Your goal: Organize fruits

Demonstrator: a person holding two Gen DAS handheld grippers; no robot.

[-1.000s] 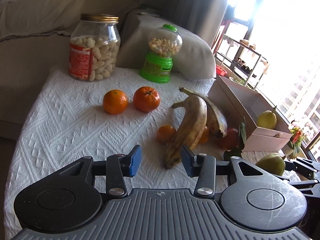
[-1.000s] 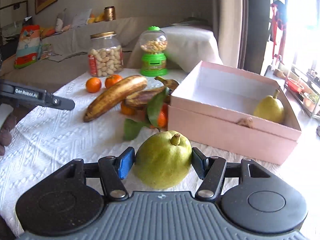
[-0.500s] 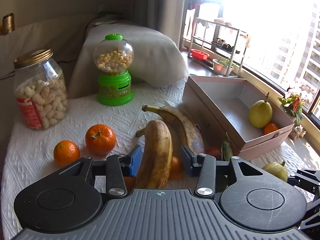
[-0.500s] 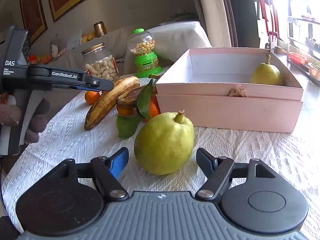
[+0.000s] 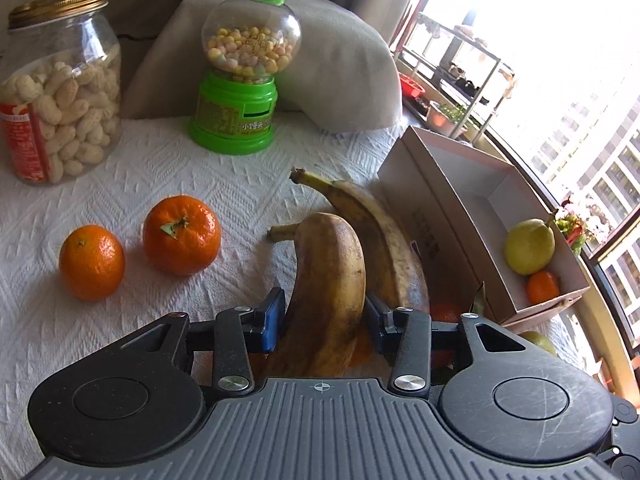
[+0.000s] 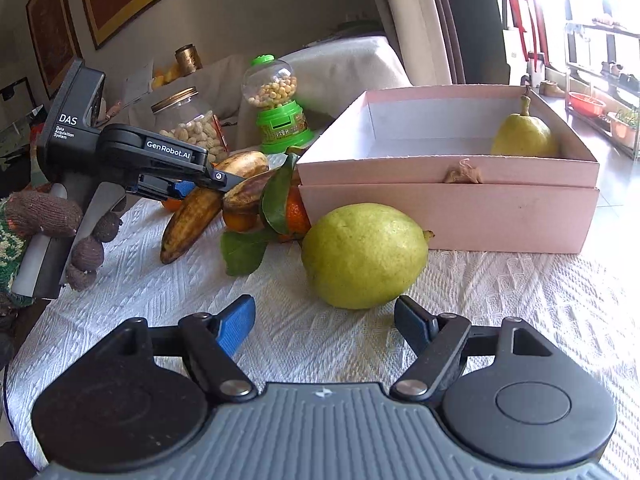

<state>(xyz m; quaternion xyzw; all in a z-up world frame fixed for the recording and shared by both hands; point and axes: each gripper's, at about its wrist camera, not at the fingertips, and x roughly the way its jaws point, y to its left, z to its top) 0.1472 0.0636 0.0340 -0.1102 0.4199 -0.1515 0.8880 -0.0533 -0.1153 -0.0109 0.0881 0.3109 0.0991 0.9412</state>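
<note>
The left gripper (image 5: 325, 322) has moved in over a banana (image 5: 328, 276) beside the box (image 5: 448, 216), jaws narrowing around it, contact unclear. The right gripper (image 6: 325, 322) has just opened, leaving the pear (image 6: 362, 255) before the box, so the pear likely waits.

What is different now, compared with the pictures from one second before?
The left hand-held gripper moved in over the near banana, which now sits between its jaws; they have just closed a little, and contact is unclear. The right hand-held gripper let go of the pear; its jaws have just been opening, and the pear lies tipped on the cloth. The box, jar and oranges stayed.
</note>
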